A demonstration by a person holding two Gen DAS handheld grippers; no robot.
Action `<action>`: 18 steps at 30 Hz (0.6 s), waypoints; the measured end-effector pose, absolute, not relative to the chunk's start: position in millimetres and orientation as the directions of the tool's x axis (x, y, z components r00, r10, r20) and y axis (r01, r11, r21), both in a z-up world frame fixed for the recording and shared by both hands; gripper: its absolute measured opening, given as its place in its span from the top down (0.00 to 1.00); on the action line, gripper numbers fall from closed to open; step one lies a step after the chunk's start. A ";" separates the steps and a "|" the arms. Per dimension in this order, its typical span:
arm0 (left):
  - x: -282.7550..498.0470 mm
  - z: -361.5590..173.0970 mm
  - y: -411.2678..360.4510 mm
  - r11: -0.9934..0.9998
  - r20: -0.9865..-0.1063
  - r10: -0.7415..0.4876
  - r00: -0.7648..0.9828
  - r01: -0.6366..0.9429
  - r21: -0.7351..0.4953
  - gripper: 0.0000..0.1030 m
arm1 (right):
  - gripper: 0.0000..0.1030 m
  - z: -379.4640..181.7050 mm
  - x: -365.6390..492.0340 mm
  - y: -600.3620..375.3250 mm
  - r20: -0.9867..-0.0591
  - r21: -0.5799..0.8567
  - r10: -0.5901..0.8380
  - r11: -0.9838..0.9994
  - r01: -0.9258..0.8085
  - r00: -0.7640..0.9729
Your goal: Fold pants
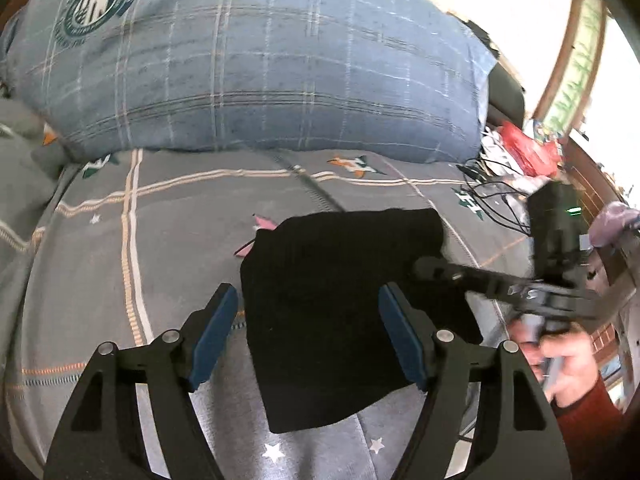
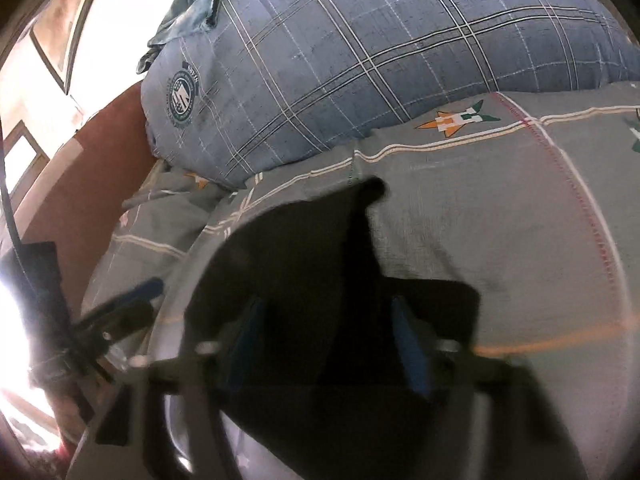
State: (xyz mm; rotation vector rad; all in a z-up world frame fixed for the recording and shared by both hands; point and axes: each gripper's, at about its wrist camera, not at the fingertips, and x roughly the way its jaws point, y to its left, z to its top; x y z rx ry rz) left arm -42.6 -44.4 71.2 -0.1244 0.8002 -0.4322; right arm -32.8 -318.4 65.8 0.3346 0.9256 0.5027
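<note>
Black pants (image 1: 340, 312), folded into a compact block, lie on the grey patterned bedsheet (image 1: 120, 260). My left gripper (image 1: 307, 292) hovers over the block's left half, open, with nothing touching its blue pads. A hand (image 1: 568, 360) in a red sleeve holds my right gripper (image 1: 428, 268), whose tip rests at the block's right edge. The right wrist view is blurred: the right gripper (image 2: 326, 304) shows its pads apart, and the dark pants (image 2: 304, 264) fill the gap and rise to a peak ahead. I cannot see the pads pressing on the cloth.
A big blue plaid pillow (image 1: 260, 60) lies across the bed's far side. Black cables (image 1: 492, 196), a red bag (image 1: 528, 148) and clutter sit beyond the bed's right edge. A brown headboard (image 2: 100, 168) runs along the left in the right wrist view.
</note>
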 end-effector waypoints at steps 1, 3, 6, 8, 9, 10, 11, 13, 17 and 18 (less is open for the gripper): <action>-43.8 71.0 -45.2 0.906 -0.667 -0.420 0.616 0.326 -0.269 0.29 | 0.89 75.2 -37.9 -318.3 -0.650 0.487 0.562 0.825 -0.288 0.512; -49.0 73.8 -48.0 0.901 -0.657 -0.430 0.619 0.345 -0.264 0.29 | 0.90 97.3 -52.3 -322.5 -0.622 0.484 0.582 0.811 -0.327 0.524; -51.9 76.8 -56.8 0.897 -0.651 -0.433 0.623 0.367 -0.245 0.29 | 0.90 119.1 -75.5 -330.5 -0.625 0.432 0.547 0.837 -0.337 0.557; -48.4 69.9 -66.6 0.896 -0.667 -0.433 0.606 0.370 -0.245 0.29 | 0.91 115.2 -82.8 -338.8 -0.659 0.396 0.495 0.868 -0.298 0.566; -46.2 64.4 -73.4 0.895 -0.678 -0.432 0.594 0.373 -0.243 0.29 | 0.91 105.7 -83.3 -343.0 -0.695 0.369 0.449 0.893 -0.258 0.561; -45.0 60.6 -78.7 0.894 -0.684 -0.432 0.588 0.378 -0.240 0.29 | 0.91 95.4 -81.7 -346.6 -0.725 0.354 0.416 0.909 -0.222 0.549; -42.7 54.8 -84.5 0.895 -0.695 -0.427 0.579 0.382 -0.231 0.29 | 0.90 79.6 -78.4 -350.1 -0.758 0.340 0.383 0.923 -0.181 0.527; -37.0 43.6 -93.1 0.902 -0.724 -0.403 0.560 0.376 -0.211 0.29 | 0.87 64.3 -74.9 -354.3 -0.770 0.332 0.354 0.933 -0.141 0.530; -34.0 45.2 -90.4 0.908 -0.730 -0.396 0.557 0.354 -0.222 0.29 | 0.79 77.0 -80.6 -356.9 -0.754 0.302 0.321 0.944 -0.131 0.573; -35.0 49.4 -89.0 0.910 -0.721 -0.394 0.570 0.353 -0.218 0.29 | 0.79 83.4 -81.8 -355.9 -0.754 0.274 0.305 0.951 -0.144 0.582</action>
